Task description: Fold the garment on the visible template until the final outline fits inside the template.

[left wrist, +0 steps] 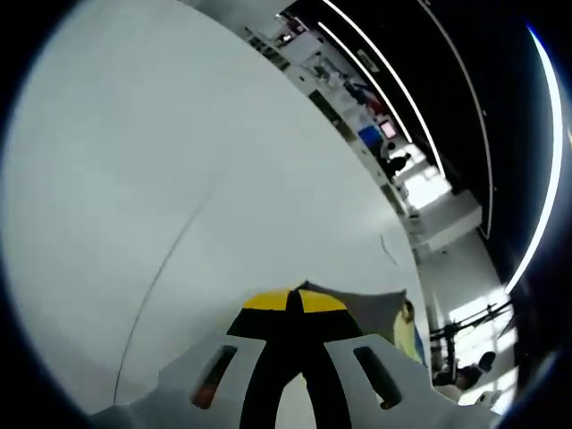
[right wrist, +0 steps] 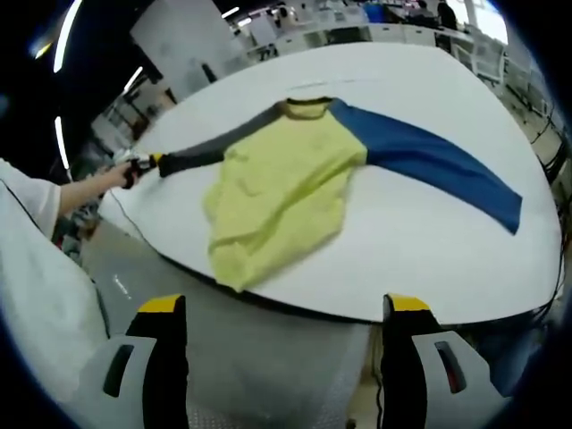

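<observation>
On the white worktop [right wrist: 429, 241] the garment [right wrist: 286, 179] lies spread. My left tool [right wrist: 143, 166] grips the grey sleeve's cuff [left wrist: 357, 304]; my right tool [right wrist: 286, 313] hangs wide, empty. Judged risk: pulling further drags the body off the edge.

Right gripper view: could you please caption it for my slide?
Open right gripper faces a yellow shirt on a white table; left gripper grips its grey sleeve.

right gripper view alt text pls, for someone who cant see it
A yellow shirt with one grey sleeve and one blue sleeve lies spread on a white table. The left gripper pinches the grey cuff; the right gripper hangs open in front.
</observation>
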